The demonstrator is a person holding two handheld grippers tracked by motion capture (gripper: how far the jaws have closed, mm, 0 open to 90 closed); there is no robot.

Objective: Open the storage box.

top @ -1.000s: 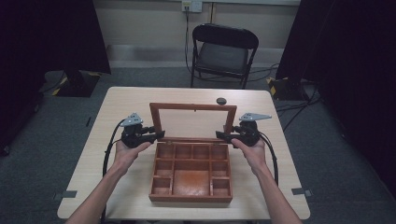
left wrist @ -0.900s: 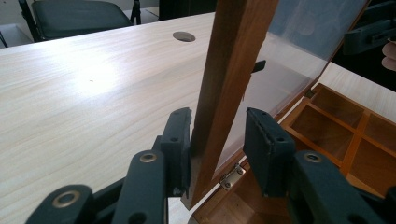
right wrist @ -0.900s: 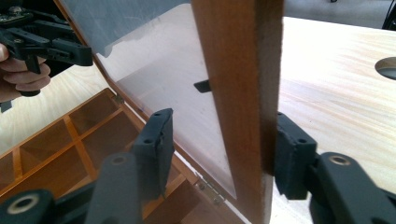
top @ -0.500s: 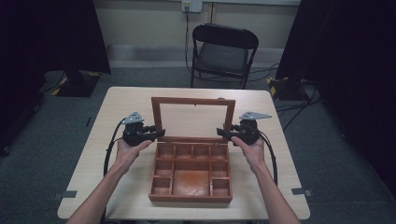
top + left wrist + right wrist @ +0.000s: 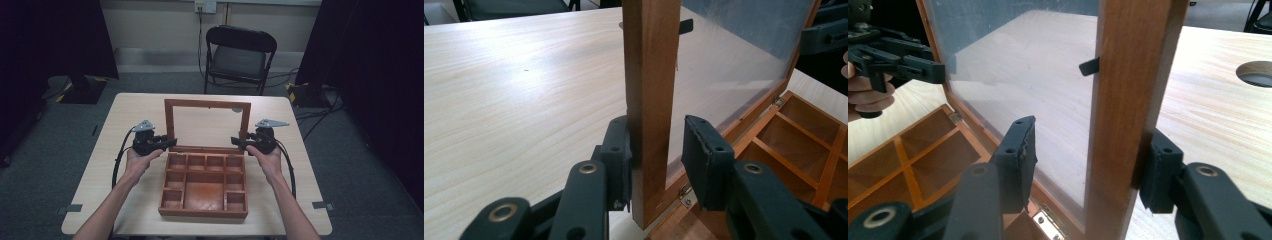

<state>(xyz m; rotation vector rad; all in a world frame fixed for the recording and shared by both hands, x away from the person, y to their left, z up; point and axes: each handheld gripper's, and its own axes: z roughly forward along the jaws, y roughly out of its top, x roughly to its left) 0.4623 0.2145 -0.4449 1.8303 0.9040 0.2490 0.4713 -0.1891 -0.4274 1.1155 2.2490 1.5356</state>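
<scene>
A wooden compartment box (image 5: 204, 212) lies open on the table, and its glass-paned lid (image 5: 207, 102) stands almost upright at the back. My left gripper (image 5: 172, 141) straddles the lid's left post (image 5: 649, 75). One pad touches the wood, the other stands off it, and the jaws have just been closing a little. My right gripper (image 5: 236, 142) straddles the right post (image 5: 1133, 75). Its outer pad rests on the wood and its inner pad (image 5: 1018, 150) is well apart, in front of the glass. These jaws have just been opening, with the post between them.
The light wooden table (image 5: 125, 115) has a round cable hole (image 5: 1255, 74) behind the lid. A black folding chair (image 5: 240, 55) stands beyond the far edge. Dark curtains hang on both sides. Both forearms come in from the near edge beside the box.
The lid has swung up and back, from leaning over the box to almost upright. Both grippers have gone along with its side posts.
</scene>
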